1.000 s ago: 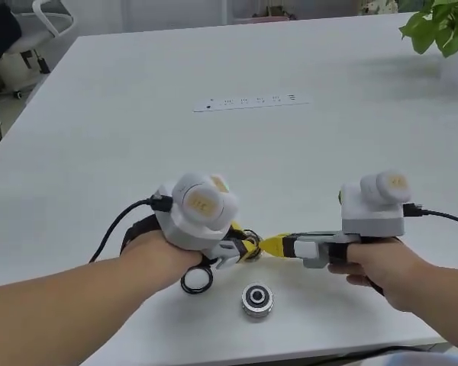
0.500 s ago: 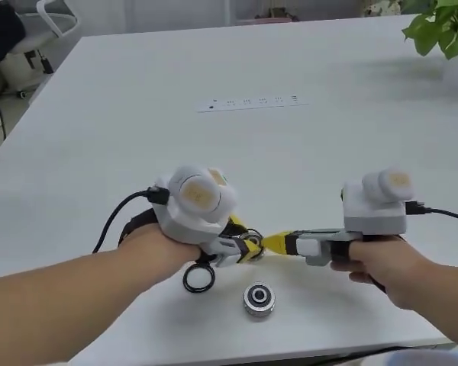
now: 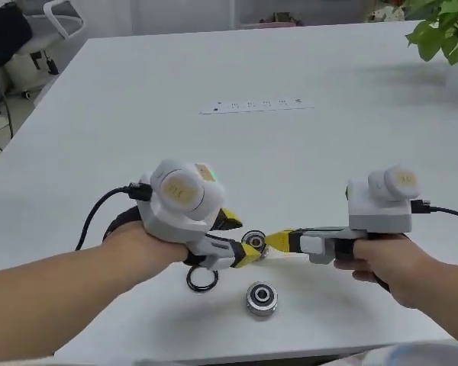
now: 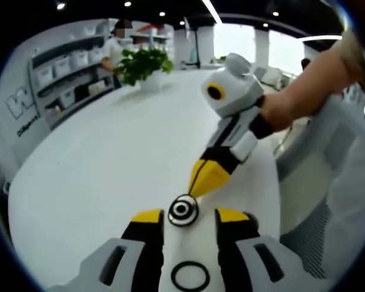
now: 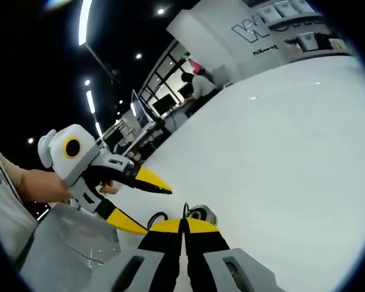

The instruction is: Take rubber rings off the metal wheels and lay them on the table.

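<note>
The metal wheel [image 3: 253, 241] being worked is found between the two grippers' tips, apparently resting on the table [image 3: 305, 160]. Within the last half second the jaws of the left gripper [image 4: 189, 216] have been spread. The wheel, earlier buried in their clamp, is now exposed, with a gap on either side in the left gripper view. This is judged a release or a re-grip; whether the wheel's rubber is still on cannot be told.

One black rubber ring [image 3: 202, 279] lies flat on the table just beside the left gripper, where it already lay, so one removal counts as done. A second wheel [image 3: 261, 297] stands near it, untouched.

The left gripper is moderately open and nothing is held. The jaws of the right gripper [image 5: 184, 225] are pressed together, tip against the wheel's rim — whether a rubber edge is pinched cannot be told.
</note>
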A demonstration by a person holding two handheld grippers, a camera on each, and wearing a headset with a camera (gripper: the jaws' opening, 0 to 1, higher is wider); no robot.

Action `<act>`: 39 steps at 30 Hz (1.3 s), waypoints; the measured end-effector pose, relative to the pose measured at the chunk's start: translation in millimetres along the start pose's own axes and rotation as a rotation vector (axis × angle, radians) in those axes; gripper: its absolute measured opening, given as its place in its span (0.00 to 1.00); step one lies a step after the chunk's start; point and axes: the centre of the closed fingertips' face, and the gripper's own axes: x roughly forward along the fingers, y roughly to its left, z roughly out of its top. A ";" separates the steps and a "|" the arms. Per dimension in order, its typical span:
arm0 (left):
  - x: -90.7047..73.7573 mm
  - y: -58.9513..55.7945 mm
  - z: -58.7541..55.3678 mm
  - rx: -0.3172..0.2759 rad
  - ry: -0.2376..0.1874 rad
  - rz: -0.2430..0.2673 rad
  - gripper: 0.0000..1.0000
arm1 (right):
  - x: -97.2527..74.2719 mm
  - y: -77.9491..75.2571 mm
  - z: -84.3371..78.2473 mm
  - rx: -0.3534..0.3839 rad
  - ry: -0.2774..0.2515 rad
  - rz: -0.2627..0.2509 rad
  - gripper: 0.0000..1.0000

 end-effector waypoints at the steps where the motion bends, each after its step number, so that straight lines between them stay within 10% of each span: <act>1: -1.4 -0.2 0.3 -0.002 -0.002 0.000 0.35 | -0.3 0.2 0.4 -0.001 0.000 0.000 0.00; 39: -77.1 -3.7 2.1 -0.046 -0.094 0.043 0.60 | 3.9 31.5 18.8 -0.030 -0.014 0.052 0.00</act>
